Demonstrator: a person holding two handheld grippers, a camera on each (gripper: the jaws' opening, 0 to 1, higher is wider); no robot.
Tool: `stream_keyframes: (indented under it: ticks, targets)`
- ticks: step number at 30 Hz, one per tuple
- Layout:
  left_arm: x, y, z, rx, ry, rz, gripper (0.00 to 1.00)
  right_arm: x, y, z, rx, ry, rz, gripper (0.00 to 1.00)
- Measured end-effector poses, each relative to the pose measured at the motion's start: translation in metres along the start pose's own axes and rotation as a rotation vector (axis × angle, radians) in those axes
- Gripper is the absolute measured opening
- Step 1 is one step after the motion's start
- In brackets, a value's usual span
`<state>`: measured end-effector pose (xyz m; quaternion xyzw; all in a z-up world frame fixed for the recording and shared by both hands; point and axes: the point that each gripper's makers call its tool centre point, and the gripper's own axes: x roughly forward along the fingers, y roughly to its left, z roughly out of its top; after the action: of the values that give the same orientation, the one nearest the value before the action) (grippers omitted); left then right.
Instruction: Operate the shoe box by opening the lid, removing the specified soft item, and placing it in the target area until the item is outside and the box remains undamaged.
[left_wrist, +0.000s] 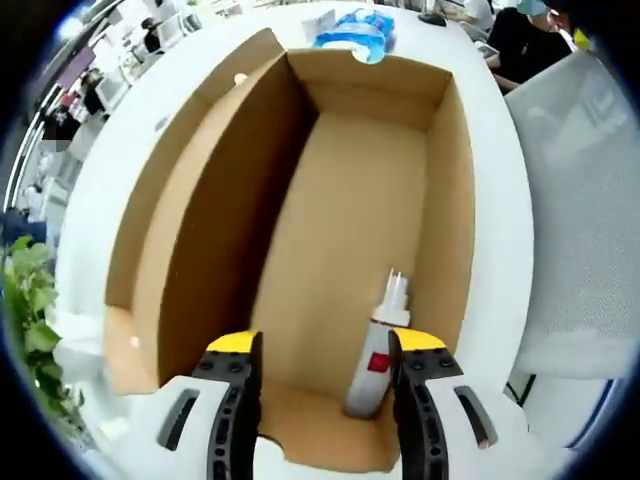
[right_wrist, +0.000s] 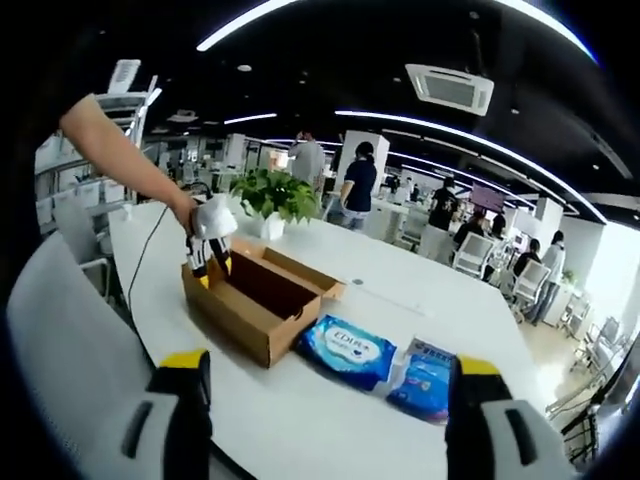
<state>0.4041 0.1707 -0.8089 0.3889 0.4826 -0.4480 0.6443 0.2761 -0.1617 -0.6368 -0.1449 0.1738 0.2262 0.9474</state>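
The cardboard shoe box (left_wrist: 300, 130) lies open on the white table, its lid (left_wrist: 170, 230) folded out along one long side. I look down into it between the jaws of my left gripper (left_wrist: 325, 345), which is open above the near end. A white spray bottle (left_wrist: 378, 350) with a red label lies inside by the right jaw. A soft blue wipes pack (left_wrist: 355, 30) rests on the table beyond the far end. In the right gripper view the box (right_wrist: 262, 300) sits mid-table, a hand holding the left gripper (right_wrist: 208, 272) over its end. My right gripper (right_wrist: 330, 365) is open above the wipes pack (right_wrist: 348, 350).
A second blue packet (right_wrist: 425, 380) lies beside the wipes pack. A potted plant (right_wrist: 275, 195) stands behind the box. A white chair back (right_wrist: 60, 330) is close at the left of the table (right_wrist: 420, 290). Several people stand and sit in the office behind.
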Motion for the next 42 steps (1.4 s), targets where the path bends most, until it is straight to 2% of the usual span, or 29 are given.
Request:
stream_keyframes:
  ticks: [4, 9, 12, 19, 23, 33, 42]
  targets:
    - [0.005, -0.002, -0.002, 0.03, 0.019, -0.009, 0.49, -0.002, -0.008, -0.003, 0.023, -0.004, -0.026, 0.99]
    - [0.008, -0.001, -0.002, 0.029, 0.019, -0.03, 0.47, -0.003, -0.015, -0.003, 0.049, -0.015, -0.059, 0.97]
    - [0.009, 0.002, -0.001, 0.025, 0.02, -0.028, 0.48, -0.005, -0.022, -0.002, 0.001, -0.015, -0.113, 0.92]
    - [0.01, 0.003, 0.001, 0.002, 0.003, -0.027, 0.47, -0.003, -0.021, -0.004, 0.033, -0.01, -0.1, 0.94]
    - [0.007, 0.003, 0.002, 0.016, 0.015, -0.029, 0.49, -0.004, -0.021, -0.003, 0.033, -0.014, -0.101, 0.94]
    - [0.003, -0.001, 0.013, 0.029, -0.02, -0.057, 0.49, -0.004, -0.021, -0.003, 0.04, -0.018, -0.097, 0.93]
    - [-0.003, 0.004, 0.013, 0.054, -0.023, -0.079, 0.51, -0.003, -0.018, -0.005, 0.037, -0.005, -0.081, 0.93]
